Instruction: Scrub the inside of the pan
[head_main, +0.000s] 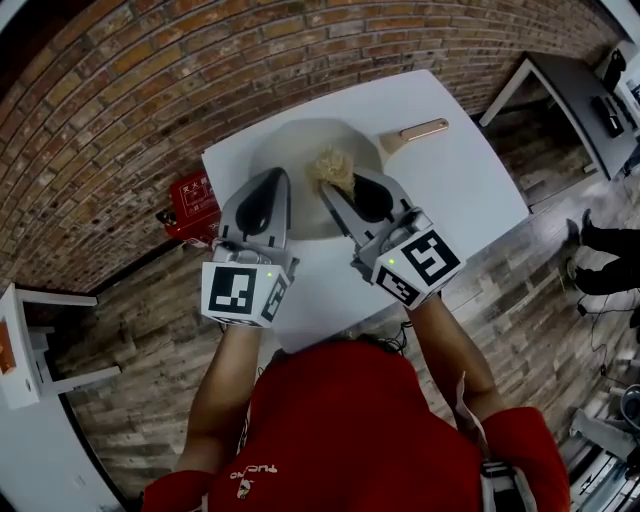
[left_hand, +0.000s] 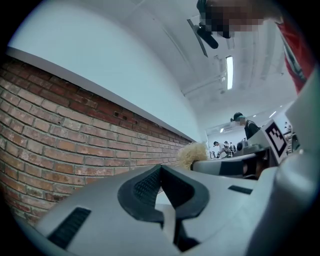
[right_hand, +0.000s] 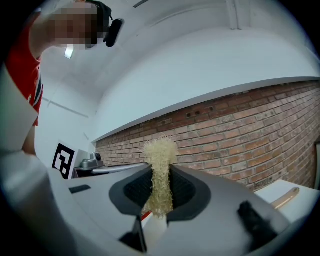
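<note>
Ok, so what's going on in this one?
A person in a red top stands at a white table with a claw in each hand. The right claw is shut on a straw-coloured scrubbing pad and holds it over the pan, whose handle points off to the right. The left claw is shut and empty, over the pan's left edge. Whether the pad touches the pan can't be told.

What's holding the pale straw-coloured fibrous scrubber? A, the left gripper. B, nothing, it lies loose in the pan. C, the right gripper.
C: the right gripper has its jaws clamped on the pale straw-coloured fibrous scrubber, while the left gripper is shut on nothing.
</note>
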